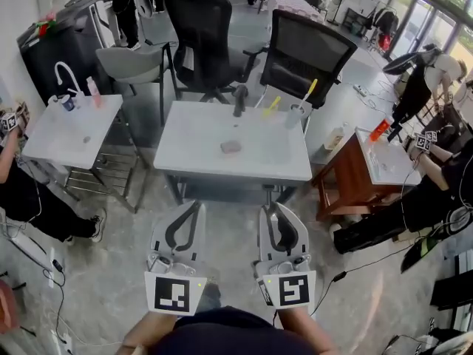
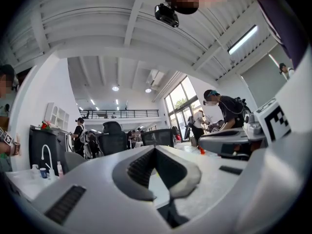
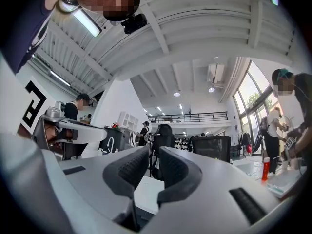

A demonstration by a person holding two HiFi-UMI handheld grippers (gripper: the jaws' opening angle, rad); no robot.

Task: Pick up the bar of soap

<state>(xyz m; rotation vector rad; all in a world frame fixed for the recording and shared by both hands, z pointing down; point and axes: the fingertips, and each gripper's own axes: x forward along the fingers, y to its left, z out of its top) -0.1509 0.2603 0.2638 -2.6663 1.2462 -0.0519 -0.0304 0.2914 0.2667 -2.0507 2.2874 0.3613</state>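
the bar of soap (image 1: 231,146) lies on the white counter (image 1: 194,154), well ahead of both pairs of jaws and roughly midway between them, touched by neither. the left gripper (image 1: 196,205) has its jaws closed tip to tip on nothing. the right gripper (image 1: 270,210) holds its jaws slightly apart, empty. beyond the soap stand a black faucet (image 1: 239,100) and a cup (image 1: 295,115) of toothbrushes.

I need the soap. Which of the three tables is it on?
The middle white table, where the soap bar lies near the centre. The left white table carries a tap; the right table is brown wood.
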